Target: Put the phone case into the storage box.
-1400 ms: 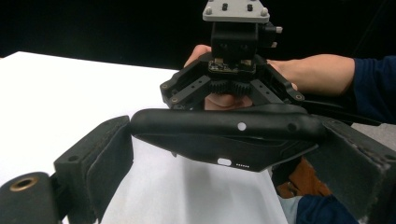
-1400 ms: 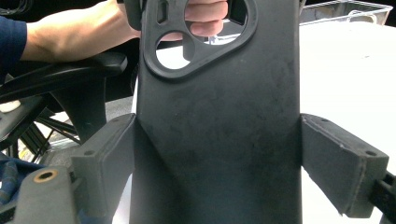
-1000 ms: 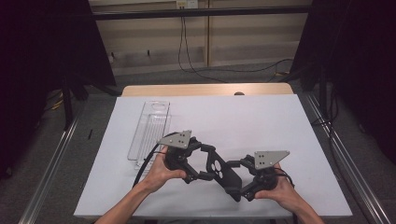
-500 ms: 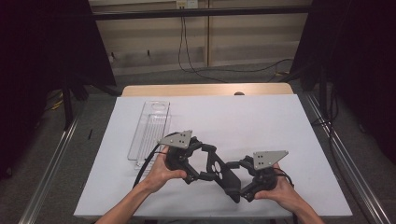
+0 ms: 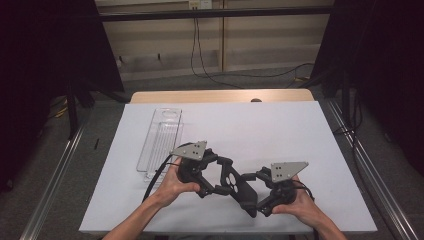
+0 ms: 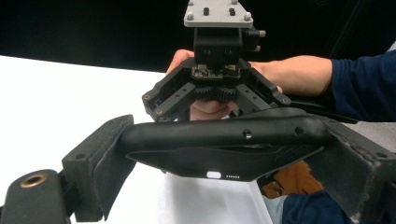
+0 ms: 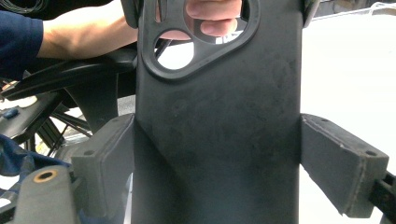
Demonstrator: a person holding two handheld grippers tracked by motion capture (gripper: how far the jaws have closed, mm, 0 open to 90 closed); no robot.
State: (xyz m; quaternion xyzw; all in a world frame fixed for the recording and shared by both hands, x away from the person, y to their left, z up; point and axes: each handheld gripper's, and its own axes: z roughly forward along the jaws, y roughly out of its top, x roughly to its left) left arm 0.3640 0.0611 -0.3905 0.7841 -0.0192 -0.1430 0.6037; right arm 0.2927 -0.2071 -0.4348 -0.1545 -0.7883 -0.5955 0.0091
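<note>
In the high view, low in the frame and near the front edge of the white desk (image 5: 280, 130), the person's two hands brought both claws together on one black object, a flat phone case (image 5: 236, 184) with a camera cut-out. The left claw (image 5: 220, 177) sat left of centre under its grey plate, and the right claw (image 5: 257, 192) sat just right of it, the case bridging the two between them.

In the left gripper view the case (image 6: 224, 149) lay crosswise across the middle of the frame, its two ends pressed against the padded jaws of the left claw (image 6: 224, 154), which pinched it lengthwise. Behind it, in the upper centre, the right claw (image 6: 215, 100) faced the camera, held by the person's hand (image 6: 210, 105).

In the right gripper view the case (image 7: 219, 121) stood upright through the centre of the frame, the right claw (image 7: 217, 154) pinching its long edges between the pads. Fingertips (image 7: 215, 18) showed through the cut-out at the top.

A clear plastic tray (image 5: 160, 142) lay on the desk at the middle left of the high view, apart from the hands.
</note>
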